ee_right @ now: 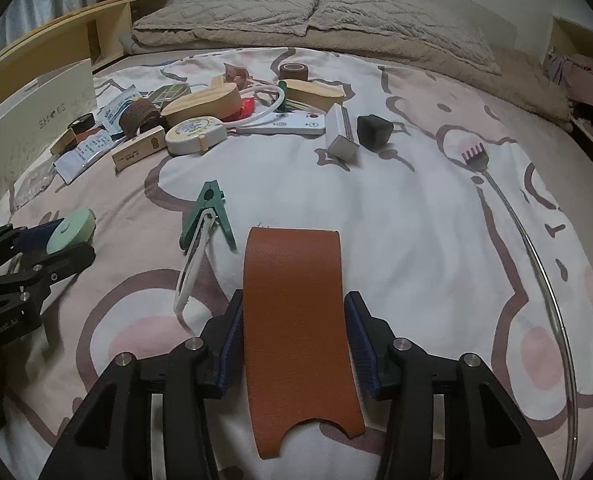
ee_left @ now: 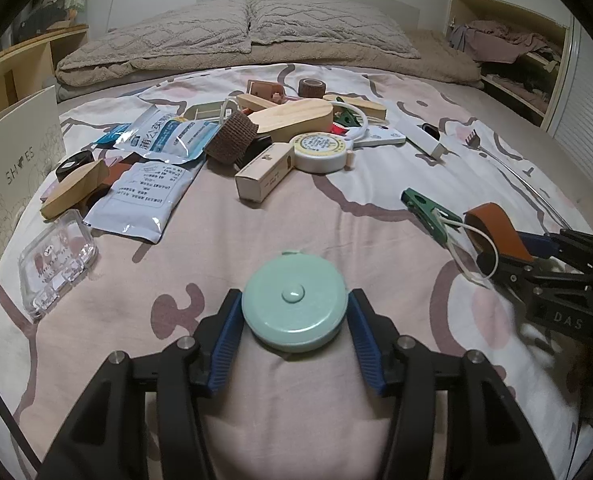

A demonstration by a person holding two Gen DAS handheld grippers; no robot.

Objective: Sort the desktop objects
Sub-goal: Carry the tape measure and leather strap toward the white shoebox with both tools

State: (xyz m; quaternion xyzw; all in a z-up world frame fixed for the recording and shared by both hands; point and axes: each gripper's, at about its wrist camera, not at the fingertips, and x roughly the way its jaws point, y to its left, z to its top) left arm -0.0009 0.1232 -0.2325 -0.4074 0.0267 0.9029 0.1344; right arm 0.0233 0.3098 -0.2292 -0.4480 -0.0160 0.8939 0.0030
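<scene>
My left gripper is shut on a round mint-green tape measure, held just above the bedspread; it also shows in the right wrist view. My right gripper is shut on a curved brown leather strap, also seen in the left wrist view. A green clothespin with a white loop lies just ahead and left of the right gripper. The pile of mixed objects lies further up the bed.
A white shoe box stands at the left edge. A clear plastic case lies near it. A metal back scratcher runs along the right. A black adapter, a white remote and pillows lie beyond.
</scene>
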